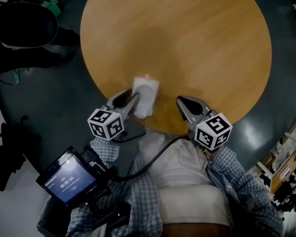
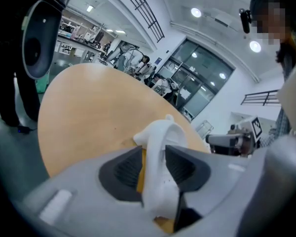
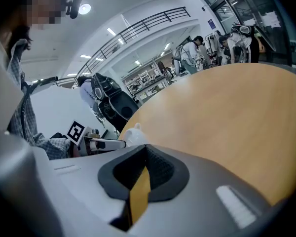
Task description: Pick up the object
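A white plastic object [image 1: 146,97] lies near the front edge of the round wooden table [image 1: 187,33]. My left gripper [image 1: 130,100] is open with the object standing between its jaws. In the left gripper view the white object [image 2: 160,147] fills most of the gap, and a thin strip of table shows between it and the left pad [image 2: 126,169]. My right gripper [image 1: 188,103] hovers at the table's edge to the right of the object, shut with nothing in it. The right gripper view shows the object [image 3: 133,134] off to the left, beside the left gripper.
The table's front edge runs just under both grippers. A dark chair [image 1: 22,26] stands on the floor at the far left. A small screen [image 1: 68,182] hangs at the person's lower left. Cables run across the person's shirt.
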{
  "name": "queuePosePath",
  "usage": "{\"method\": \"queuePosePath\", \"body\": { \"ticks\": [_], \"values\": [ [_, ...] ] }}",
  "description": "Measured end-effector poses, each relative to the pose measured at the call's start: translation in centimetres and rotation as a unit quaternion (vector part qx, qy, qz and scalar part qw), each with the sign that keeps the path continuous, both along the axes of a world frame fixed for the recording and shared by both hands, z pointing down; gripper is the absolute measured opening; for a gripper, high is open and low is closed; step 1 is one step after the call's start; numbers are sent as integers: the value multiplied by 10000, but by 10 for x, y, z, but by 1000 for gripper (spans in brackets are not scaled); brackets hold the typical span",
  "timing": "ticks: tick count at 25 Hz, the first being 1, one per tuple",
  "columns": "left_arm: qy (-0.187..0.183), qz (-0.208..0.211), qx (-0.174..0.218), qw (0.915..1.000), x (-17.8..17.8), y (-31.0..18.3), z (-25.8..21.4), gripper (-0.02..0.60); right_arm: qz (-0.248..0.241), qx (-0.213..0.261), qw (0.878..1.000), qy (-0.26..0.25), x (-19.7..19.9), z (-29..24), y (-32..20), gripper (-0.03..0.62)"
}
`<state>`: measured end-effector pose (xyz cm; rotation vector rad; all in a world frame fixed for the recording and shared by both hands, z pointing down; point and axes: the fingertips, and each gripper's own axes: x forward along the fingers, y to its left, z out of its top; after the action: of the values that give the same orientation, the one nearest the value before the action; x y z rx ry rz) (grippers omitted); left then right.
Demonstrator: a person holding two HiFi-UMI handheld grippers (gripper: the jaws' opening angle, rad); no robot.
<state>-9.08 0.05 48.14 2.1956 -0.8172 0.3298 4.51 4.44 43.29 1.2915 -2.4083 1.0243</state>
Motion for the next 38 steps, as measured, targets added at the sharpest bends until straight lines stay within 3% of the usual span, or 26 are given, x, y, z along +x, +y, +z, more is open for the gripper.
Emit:
{"method": "queuePosePath", "body": {
  "ticks": [8,21,27,38],
  "values": [
    [62,314,64,9995,14,8,-2,101,29,25,10000,54,0,-4,4,6],
    [480,33,313,9984,6,-11,-16,91,-112,232,9996,82,-7,0,-14,6],
    [600,-56,412,9973,19,-25,-16,91,-119,383,9992,21,3,10,-41,6],
    [569,31,681,9960,15,-33,-22,91,-344,674,9971,49,-11,24,-66,6]
  ]
}}
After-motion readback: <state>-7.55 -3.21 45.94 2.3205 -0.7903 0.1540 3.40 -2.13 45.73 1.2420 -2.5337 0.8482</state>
